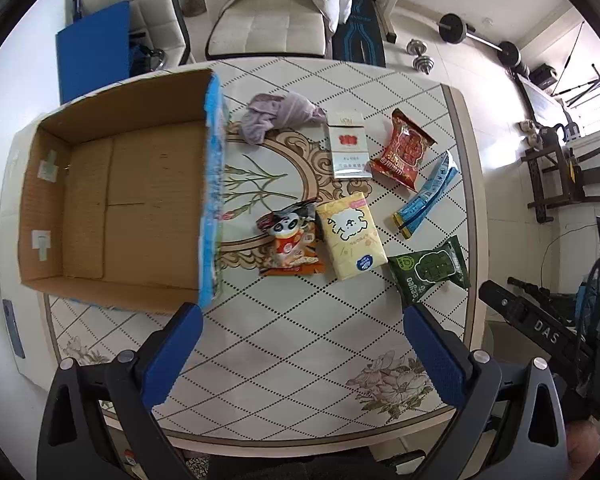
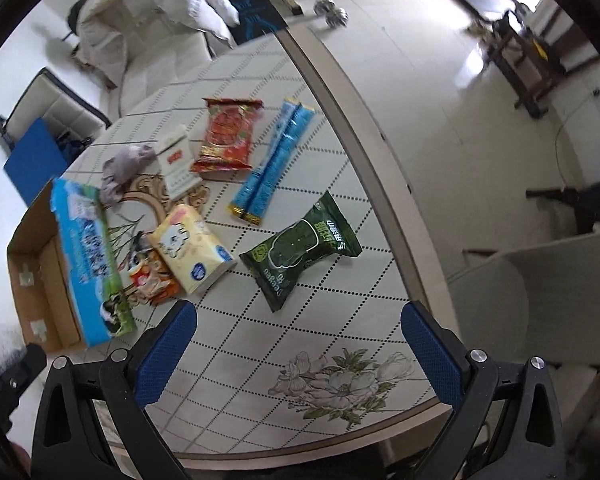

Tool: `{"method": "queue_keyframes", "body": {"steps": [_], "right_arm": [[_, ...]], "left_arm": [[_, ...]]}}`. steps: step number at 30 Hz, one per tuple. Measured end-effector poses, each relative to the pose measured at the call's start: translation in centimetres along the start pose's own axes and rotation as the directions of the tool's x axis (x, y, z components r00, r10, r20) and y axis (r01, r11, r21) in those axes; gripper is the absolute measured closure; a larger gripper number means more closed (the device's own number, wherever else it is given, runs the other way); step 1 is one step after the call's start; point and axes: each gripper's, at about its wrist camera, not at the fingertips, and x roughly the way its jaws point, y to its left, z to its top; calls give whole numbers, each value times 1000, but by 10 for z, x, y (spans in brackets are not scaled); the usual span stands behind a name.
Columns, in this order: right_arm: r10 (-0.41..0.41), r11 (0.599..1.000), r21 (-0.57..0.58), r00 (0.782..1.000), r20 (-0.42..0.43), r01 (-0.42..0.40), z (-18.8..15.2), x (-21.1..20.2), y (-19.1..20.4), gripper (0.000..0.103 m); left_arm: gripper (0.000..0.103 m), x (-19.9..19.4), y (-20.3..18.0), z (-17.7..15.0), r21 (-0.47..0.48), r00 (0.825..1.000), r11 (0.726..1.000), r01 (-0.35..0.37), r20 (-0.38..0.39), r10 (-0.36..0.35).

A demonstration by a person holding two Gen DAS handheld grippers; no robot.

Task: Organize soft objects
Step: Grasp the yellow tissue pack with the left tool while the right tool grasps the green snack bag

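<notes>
Left to right on the bench [image 1: 300, 340]: empty cardboard box [image 1: 112, 200] at 9 o'clock, lilac cloth [image 1: 276, 114] at 12, panda snack bag [image 1: 290, 240] and yellow tissue pack [image 1: 350, 236] centre, green seaweed packet [image 2: 300, 250] at 3. Left claw [image 1: 300, 354] and right claw [image 2: 298, 354] hover with fingers apart, holding nothing; every item lies ahead, well apart. Risk: crinkly foil packets may slip from the pads, or a claw may nudge neighbouring items that touch.
</notes>
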Motion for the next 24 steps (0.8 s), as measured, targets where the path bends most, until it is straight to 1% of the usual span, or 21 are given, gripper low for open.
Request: {"method": "queue_keyframes", "body": {"steps": [2, 4, 7, 8, 9, 10, 11, 12, 14, 16, 18, 19, 20, 21, 24], "right_arm": [[8, 998, 68, 999, -51, -5, 18, 37, -10, 0], [38, 990, 136, 994, -102, -24, 31, 70, -19, 1], [94, 978, 202, 979, -180, -57, 40, 111, -24, 7], [106, 976, 207, 973, -206, -62, 40, 122, -24, 11], [119, 976, 205, 965, -232, -71, 39, 131, -25, 19], [123, 979, 191, 959, -254, -75, 40, 139, -23, 23], [110, 986, 153, 955, -274, -70, 39, 145, -24, 33], [91, 991, 121, 956, -279, -59, 39, 147, -25, 39], [40, 999, 45, 960, -277, -28, 38, 148, -31, 40], [-25, 1000, -20, 963, -267, 21, 37, 146, -34, 39], [-46, 998, -42, 970, -239, 37, 36, 142, -36, 38], [-58, 998, -45, 972, -230, 49, 35, 142, -36, 37], [-66, 998, -39, 972, -224, 59, 34, 143, -36, 33], [-57, 998, -19, 974, -217, 54, 31, 144, -37, 30], [-11, 999, 49, 973, -232, 23, 27, 153, -35, 30]], "left_arm": [[0, 29, -11, 16, 2, 998, 1000, 2, -55, -2], [1, 54, -20, 30, -1, 995, 1000, 2, -102, -3], [3, 92, -34, 46, -9, 981, 1000, 27, -193, -28], [3, 102, -37, 51, -14, 975, 999, 31, -218, -33], [3, 112, -41, 54, -15, 971, 999, 31, -238, -34], [3, 124, -46, 55, -12, 963, 999, 32, -267, -34], [3, 133, -49, 57, -8, 957, 1000, 26, -287, -27], [3, 143, -53, 58, 1, 952, 1000, 24, -307, -23], [3, 159, -60, 60, 27, 942, 1000, 6, -336, 4], [3, 174, -64, 62, 46, 937, 999, -20, -348, 35], [5, 184, -66, 60, 57, 933, 998, -35, -357, 53], [21, 188, -66, 58, 65, 933, 997, -48, -353, 68], [28, 190, -67, 55, 79, 932, 994, -73, -350, 96], [30, 191, -68, 52, 89, 934, 993, -78, -342, 103], [31, 186, -72, 42, 133, 946, 986, -101, -295, 137]]}}
